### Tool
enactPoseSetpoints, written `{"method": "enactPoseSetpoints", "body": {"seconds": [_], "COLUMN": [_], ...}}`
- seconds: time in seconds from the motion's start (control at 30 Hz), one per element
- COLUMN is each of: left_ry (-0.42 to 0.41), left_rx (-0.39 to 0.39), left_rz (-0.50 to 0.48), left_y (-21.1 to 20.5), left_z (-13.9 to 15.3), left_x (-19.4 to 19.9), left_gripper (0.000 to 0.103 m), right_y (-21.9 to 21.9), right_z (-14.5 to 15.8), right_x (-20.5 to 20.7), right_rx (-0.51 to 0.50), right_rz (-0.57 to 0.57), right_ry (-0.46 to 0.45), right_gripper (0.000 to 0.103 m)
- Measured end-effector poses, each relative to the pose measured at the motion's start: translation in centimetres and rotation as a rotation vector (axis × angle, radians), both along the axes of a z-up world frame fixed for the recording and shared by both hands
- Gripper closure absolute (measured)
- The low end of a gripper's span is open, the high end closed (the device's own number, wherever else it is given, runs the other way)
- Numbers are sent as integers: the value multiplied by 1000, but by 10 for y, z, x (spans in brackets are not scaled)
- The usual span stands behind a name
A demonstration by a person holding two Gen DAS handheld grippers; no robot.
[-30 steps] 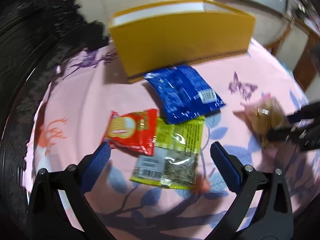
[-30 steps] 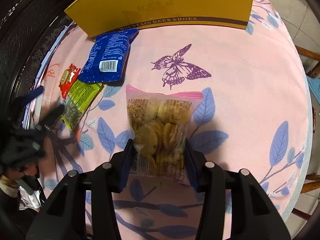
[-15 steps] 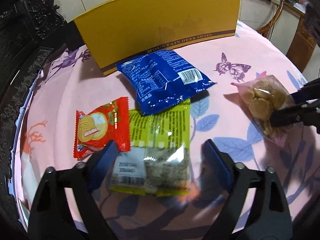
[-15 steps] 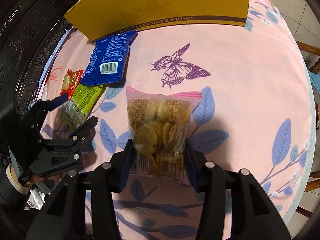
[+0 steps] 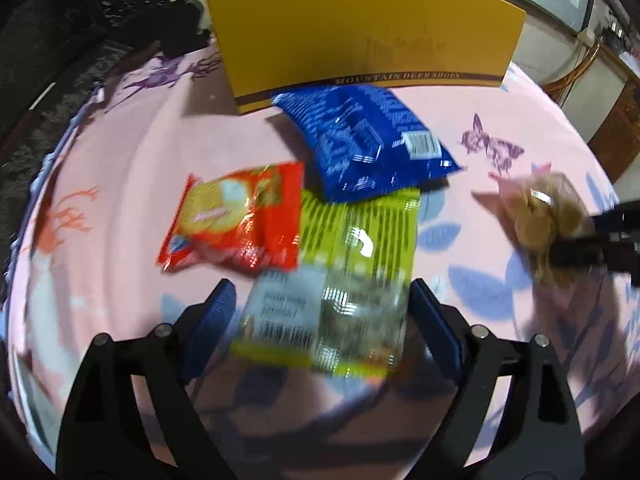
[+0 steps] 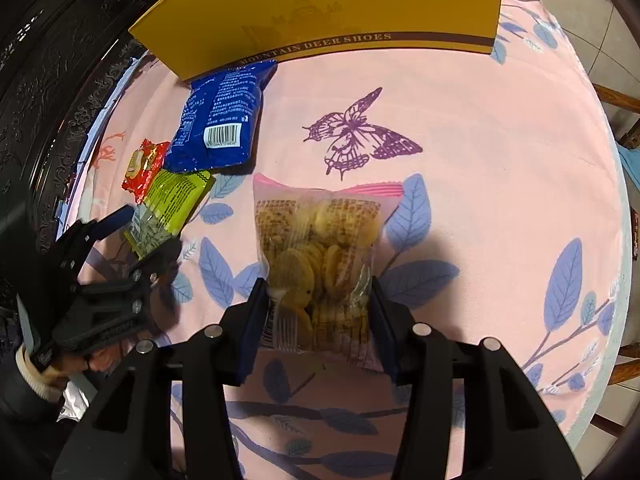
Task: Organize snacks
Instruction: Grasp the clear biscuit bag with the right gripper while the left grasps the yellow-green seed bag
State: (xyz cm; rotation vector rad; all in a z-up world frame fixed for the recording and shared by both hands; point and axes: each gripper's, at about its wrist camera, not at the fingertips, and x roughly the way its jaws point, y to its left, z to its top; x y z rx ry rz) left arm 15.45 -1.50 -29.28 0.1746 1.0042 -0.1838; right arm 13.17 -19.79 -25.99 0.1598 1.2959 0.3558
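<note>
My left gripper (image 5: 320, 292) straddles the near end of a green snack packet (image 5: 344, 256) that lies flat on the pink cloth. Its jaws are opening and the pads stand just off the packet's edges. A red biscuit packet (image 5: 236, 220) overlaps the green one on its left, and a blue bag (image 5: 360, 140) lies beyond, against a yellow shoe box (image 5: 360, 36). My right gripper (image 6: 316, 284) is shut on the near end of a clear bag of round cookies (image 6: 316, 240). In the right wrist view the left gripper (image 6: 148, 228) sits over the green packet (image 6: 172, 200).
The round table (image 6: 500, 160) carries a pink cloth printed with leaves and a butterfly. Dark carved furniture (image 6: 48, 60) borders its left side. A wooden chair (image 6: 624, 104) stands off the right edge. A person's hand and sleeve (image 6: 36, 364) hold the left gripper.
The left gripper has sunk toward the green packet and now has its near end between the fingers, with the jaws a little narrower than a second ago. The right gripper and cookie bag have not moved.
</note>
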Motion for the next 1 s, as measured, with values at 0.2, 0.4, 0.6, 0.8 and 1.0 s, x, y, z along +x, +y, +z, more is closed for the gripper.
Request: {"method": "enactPoseSetpoints", "body": {"seconds": [0.2, 0.4, 0.6, 0.8, 1.0], "left_ry": [-7, 2, 5, -33, -100], "left_rx": [-34, -46, -76, -98, -89], "left_rz": [-78, -72, -54, -25, -19], "left_y": [-15, -24, -21, -18, -25], "left_z": [1, 3, 12, 36, 72], "left_x": [17, -3, -30, -42, -40], "left_gripper": [31, 36, 36, 36, 36], "right_y": [-2, -4, -8, -14, -24], "right_z": [1, 1, 2, 11, 42], "right_x": [0, -1, -2, -7, -15], "right_rx": [6, 13, 22, 41, 82], "right_rz": [-1, -7, -10, -19, -39], "right_ry": [4, 3, 12, 3, -53], "right_gripper": [54, 55, 56, 56, 56]}}
